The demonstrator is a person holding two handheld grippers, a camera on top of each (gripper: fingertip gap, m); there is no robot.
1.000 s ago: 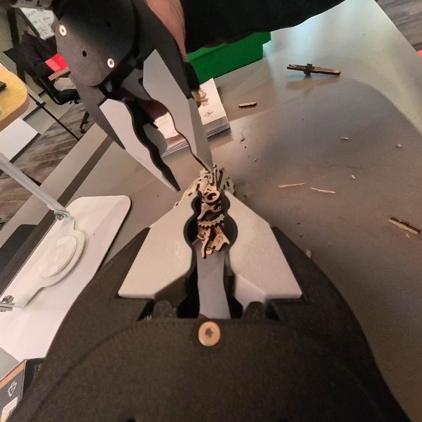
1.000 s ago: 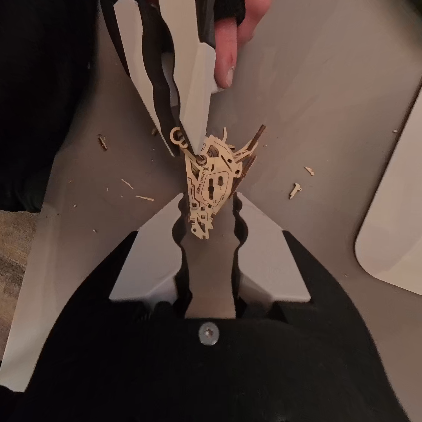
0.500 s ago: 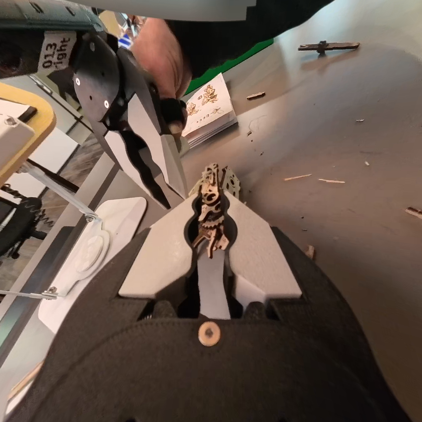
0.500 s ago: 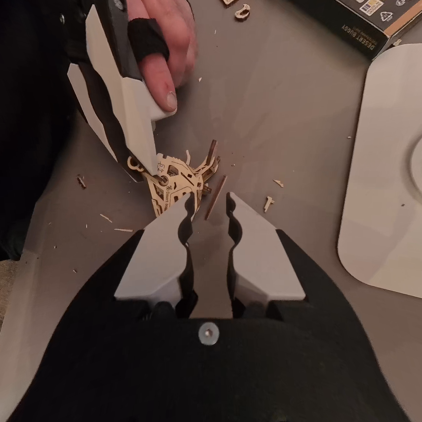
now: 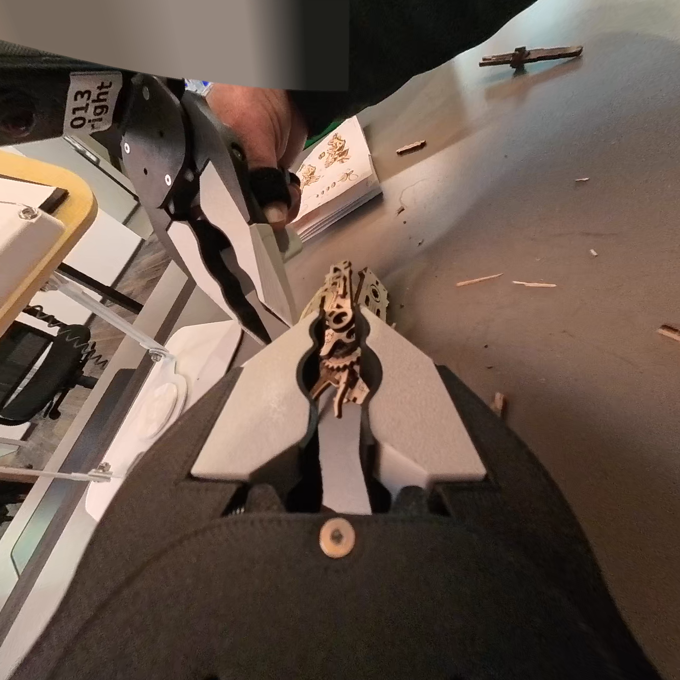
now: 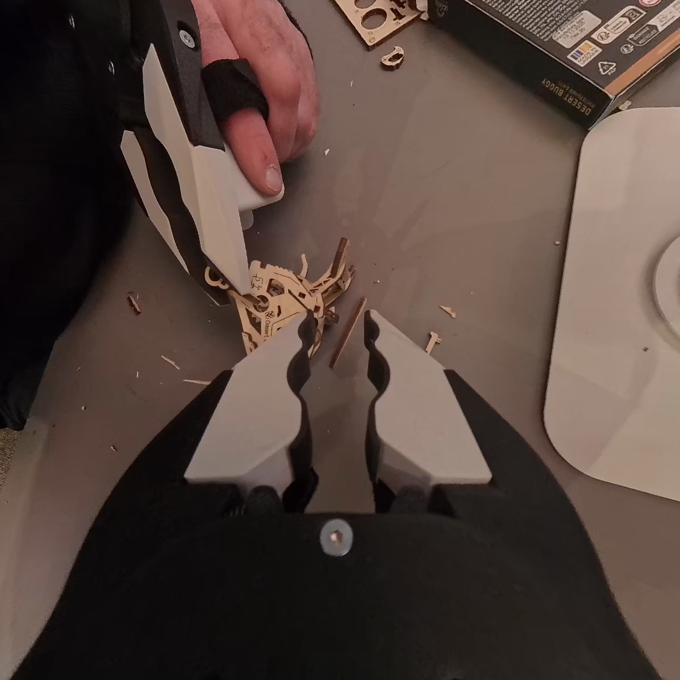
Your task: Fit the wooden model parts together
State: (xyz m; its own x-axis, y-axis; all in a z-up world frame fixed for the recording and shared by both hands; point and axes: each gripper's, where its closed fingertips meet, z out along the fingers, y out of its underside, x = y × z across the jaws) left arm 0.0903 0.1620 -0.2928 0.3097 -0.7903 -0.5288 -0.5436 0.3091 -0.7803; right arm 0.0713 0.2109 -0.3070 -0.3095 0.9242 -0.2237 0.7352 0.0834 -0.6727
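My left gripper (image 5: pixel 340 316) is shut on the pale wooden model (image 5: pixel 340 327), a flat assembly with gears. In the right wrist view the left gripper (image 6: pixel 230 290) pinches the model's (image 6: pixel 283 294) left edge, low at the grey table (image 6: pixel 460 220). My right gripper (image 6: pixel 336 316) is open, just right of the model. A thin dark wooden stick (image 6: pixel 347 333) lies on the table between its fingers, and neither pad touches it. The right gripper also shows in the left wrist view (image 5: pixel 277 329), close on the model's left.
A white pad (image 6: pixel 625 294) lies at the right, with a black box (image 6: pixel 552 48) and a cut-out wooden sheet (image 6: pixel 382 18) behind. A booklet (image 5: pixel 338 184) and a dark cross-shaped piece (image 5: pixel 530 59) lie farther off. Splinters are scattered around.
My right gripper drew back off the model, shifted right and narrowed its jaws. The thin stick now lies between them. The left gripper kept its hold and lowered the model to the table.
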